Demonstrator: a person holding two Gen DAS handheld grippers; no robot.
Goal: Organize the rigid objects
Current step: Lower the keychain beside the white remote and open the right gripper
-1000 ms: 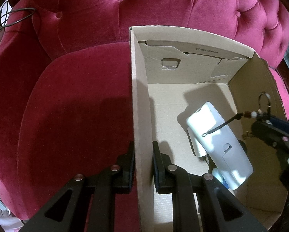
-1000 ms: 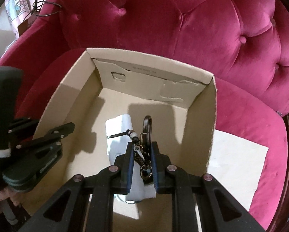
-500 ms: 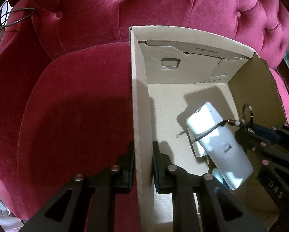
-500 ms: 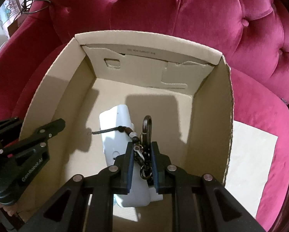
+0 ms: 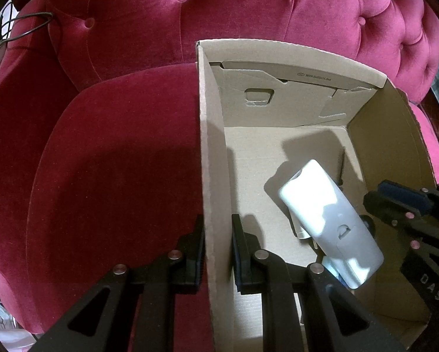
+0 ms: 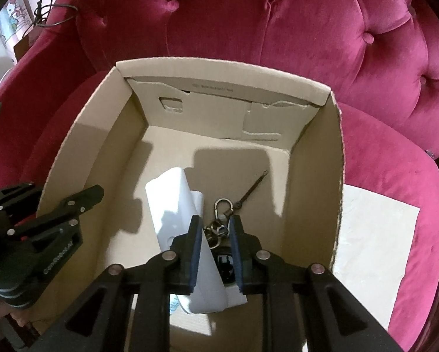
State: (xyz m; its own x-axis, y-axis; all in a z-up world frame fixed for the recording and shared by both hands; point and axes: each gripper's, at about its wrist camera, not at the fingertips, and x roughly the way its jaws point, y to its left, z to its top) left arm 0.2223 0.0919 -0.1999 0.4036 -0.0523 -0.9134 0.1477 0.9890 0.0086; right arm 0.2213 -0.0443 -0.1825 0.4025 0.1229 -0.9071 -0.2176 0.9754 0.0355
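An open cardboard box point(image 5: 216, 135) point(image 6: 313, 182) stands on a red velvet armchair. My left gripper point(image 5: 217, 249) is shut on the box's left wall and also shows in the right wrist view point(image 6: 57, 214). My right gripper point(image 6: 216, 234) is open inside the box, low over its floor, and shows at the right in the left wrist view point(image 5: 395, 202). A keyring with a carabiner and black cord point(image 6: 223, 217) lies on the box floor between the jaws, free of them. A white remote-like device point(image 5: 328, 220) point(image 6: 175, 205) lies beside it.
The tufted armchair back point(image 6: 278, 23) rises behind the box. A white sheet point(image 6: 372, 234) lies on the seat to the right of the box. A wire point(image 5: 19, 26) hangs at the far left.
My right gripper has gone down into the box and opened; the keyring it held now lies on the box floor. The left gripper has kept its hold on the wall.
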